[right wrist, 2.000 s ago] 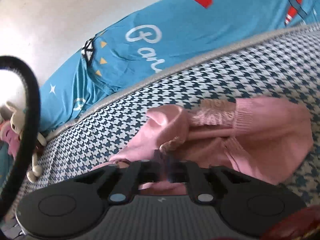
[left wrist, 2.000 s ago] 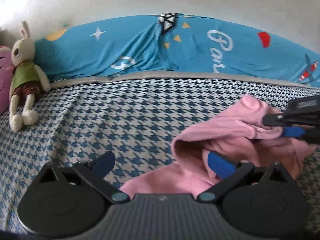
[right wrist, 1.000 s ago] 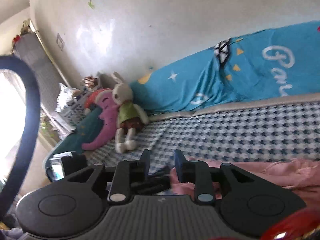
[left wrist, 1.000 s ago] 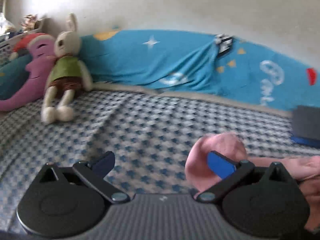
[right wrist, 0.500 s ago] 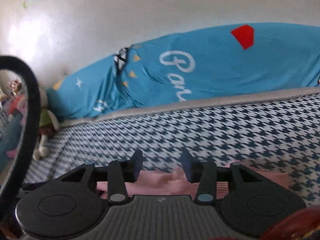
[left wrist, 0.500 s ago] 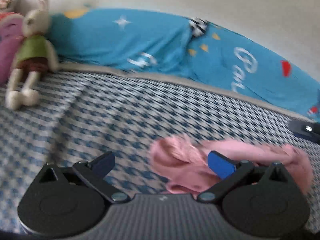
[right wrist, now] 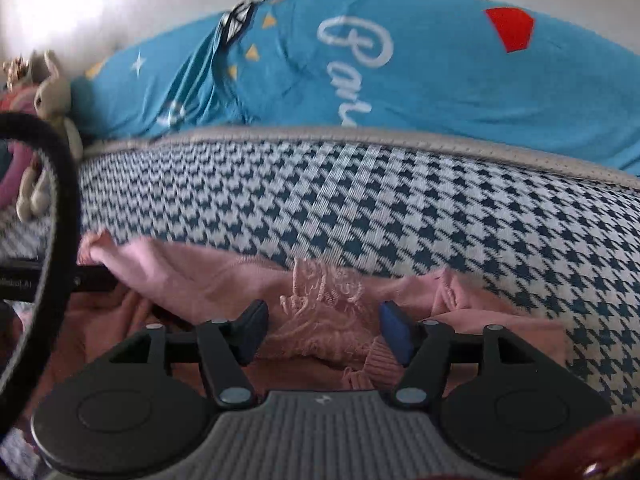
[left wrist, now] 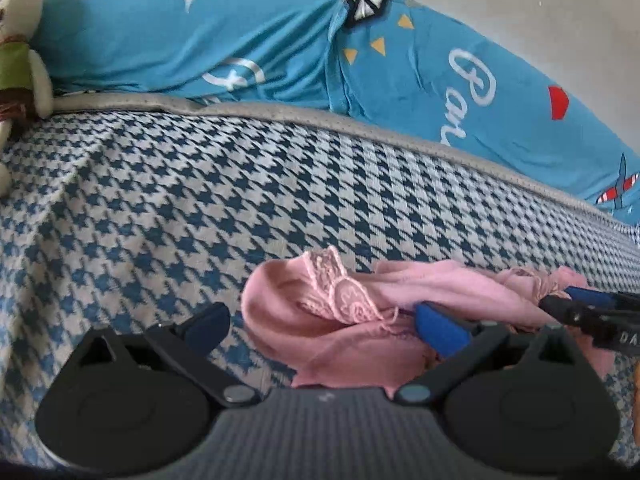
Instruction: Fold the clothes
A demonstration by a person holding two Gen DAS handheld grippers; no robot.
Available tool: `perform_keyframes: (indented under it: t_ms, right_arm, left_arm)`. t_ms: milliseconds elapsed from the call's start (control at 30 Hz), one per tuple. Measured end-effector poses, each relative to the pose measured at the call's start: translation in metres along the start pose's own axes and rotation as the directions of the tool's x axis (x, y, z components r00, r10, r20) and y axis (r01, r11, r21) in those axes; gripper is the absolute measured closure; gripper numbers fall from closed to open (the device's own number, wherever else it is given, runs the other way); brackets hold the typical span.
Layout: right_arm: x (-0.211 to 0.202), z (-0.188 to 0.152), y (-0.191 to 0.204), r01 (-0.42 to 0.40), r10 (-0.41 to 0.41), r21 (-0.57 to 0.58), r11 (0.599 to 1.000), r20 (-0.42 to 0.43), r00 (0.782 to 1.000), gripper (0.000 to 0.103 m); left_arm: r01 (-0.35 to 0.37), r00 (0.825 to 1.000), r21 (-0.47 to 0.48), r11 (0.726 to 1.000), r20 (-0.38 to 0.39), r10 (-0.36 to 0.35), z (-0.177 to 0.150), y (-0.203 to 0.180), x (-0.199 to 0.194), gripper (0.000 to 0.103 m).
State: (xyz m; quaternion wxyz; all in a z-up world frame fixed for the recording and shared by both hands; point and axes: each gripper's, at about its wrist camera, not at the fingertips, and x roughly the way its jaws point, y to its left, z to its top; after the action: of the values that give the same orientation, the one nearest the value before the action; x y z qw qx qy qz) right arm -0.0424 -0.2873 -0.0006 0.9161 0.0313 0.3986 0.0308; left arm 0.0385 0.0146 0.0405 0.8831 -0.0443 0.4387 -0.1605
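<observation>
In the left wrist view, the lower two-thirds of the frame is filled by a bed surface covered in blue-and-white houndstooth woven fabric (left wrist: 280,200), edged at the back by a grey piped border. Behind it, across the upper frame, a bright blue quilt printed with white stars, yellow triangles and white script lettering (left wrist: 280,48) is heaped against a plain pale wall (left wrist: 540,4). A cream plush rabbit in a green top (left wrist: 20,60) is seen at the upper left edge. A crumpled pink knitted garment with a lace trim (left wrist: 360,312) lies on the bed at lower centre and lower right. The left gripper (left wrist: 324,324) is held with its jaws spread wide, its right blue pad resting against the garment. The right gripper (left wrist: 592,312) enters from the right edge, lying on the pink cloth.

In the right wrist view, the same houndstooth surface, blue quilt and wall are shown, with the rabbit at the far left. A black cable loop (right wrist: 60,208) curves down the left side. The right gripper's jaws are parted, with the lace patch of the garment between the 2 pads, unpinched.
</observation>
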Motion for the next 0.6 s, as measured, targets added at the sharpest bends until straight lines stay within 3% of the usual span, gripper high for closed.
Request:
perform_keyframes:
  t_ms: [67, 167, 200, 367, 500, 600]
  right_arm:
    - [0.003, -0.001, 0.003, 0.017, -0.017, -0.007, 1.0, 0.002, 1.0, 0.049]
    - [0.003, 0.0, 0.007, 0.032, -0.032, -0.019, 0.999, 0.016, 0.999, 0.08]
    - [0.003, 0.002, 0.008, 0.039, -0.038, -0.017, 0.999, 0.017, 0.999, 0.086]
    - [-0.003, 0.01, 0.012, 0.083, -0.083, -0.002, 0.997, 0.064, 0.995, 0.092]
    - [-0.021, 0.022, 0.011, 0.095, -0.101, 0.044, 0.994, 0.159, 0.982, 0.092]
    - [-0.032, 0.033, 0.012, 0.09, -0.104, 0.072, 0.993, 0.231, 0.967, 0.092]
  left_arm:
    - [0.011, 1.0, 0.022, 1.0, -0.018, -0.011, -0.001, -0.004, 0.006, 0.0]
    - [0.013, 1.0, 0.06, 0.998, -0.019, -0.012, -0.002, -0.01, 0.01, 0.0]
    - [0.021, 1.0, 0.07, 0.997, -0.017, -0.02, -0.002, -0.012, 0.011, 0.0]
    - [0.03, 0.999, 0.129, 0.991, -0.024, -0.027, -0.003, -0.025, 0.015, 0.009]
    - [0.039, 0.999, 0.151, 0.988, -0.023, -0.036, -0.003, -0.032, 0.015, 0.016]
    - [0.005, 1.0, 0.161, 0.987, 0.001, -0.005, 0.003, -0.034, 0.018, 0.023]
